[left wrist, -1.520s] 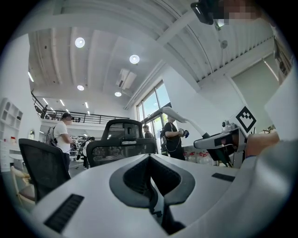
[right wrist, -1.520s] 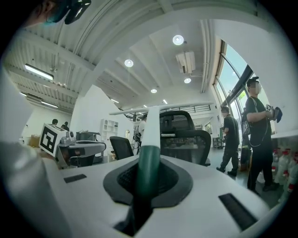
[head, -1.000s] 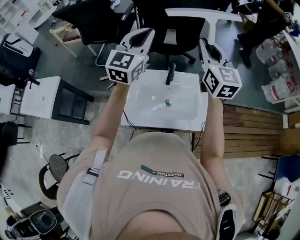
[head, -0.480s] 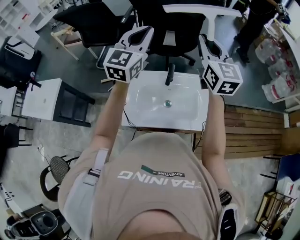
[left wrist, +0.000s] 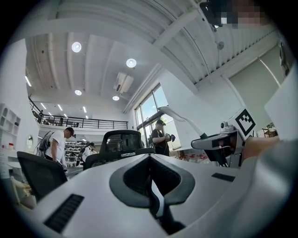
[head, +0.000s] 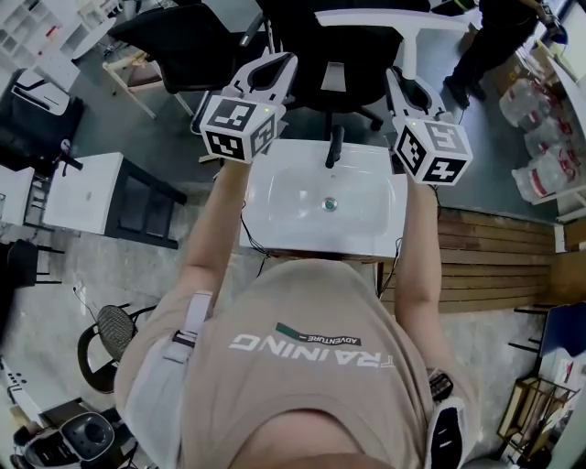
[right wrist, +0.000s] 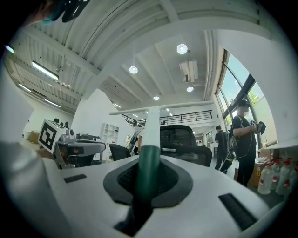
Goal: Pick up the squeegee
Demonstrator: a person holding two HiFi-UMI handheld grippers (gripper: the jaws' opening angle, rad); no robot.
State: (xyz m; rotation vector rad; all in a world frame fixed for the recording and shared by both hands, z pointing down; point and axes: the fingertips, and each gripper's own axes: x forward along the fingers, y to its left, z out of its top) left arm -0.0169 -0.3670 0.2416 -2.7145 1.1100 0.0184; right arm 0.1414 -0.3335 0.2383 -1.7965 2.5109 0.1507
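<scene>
The squeegee is a white shaft with a dark green grip and a long white blade across its top. My right gripper is shut on the green grip, holding it raised beyond the far edge of the white sink. In the right gripper view the blade runs level above the jaws. My left gripper hangs at the same height to the left, shut with nothing in it. From the left gripper view the shaft and the right gripper show at the right.
A black faucet stands at the sink's far edge. Black office chairs sit beyond it. A white cabinet is at the left, water bottles at the right. People stand in the background.
Both grippers and the squeegee keep nearly the same place. A person at the top right has shifted a little.
</scene>
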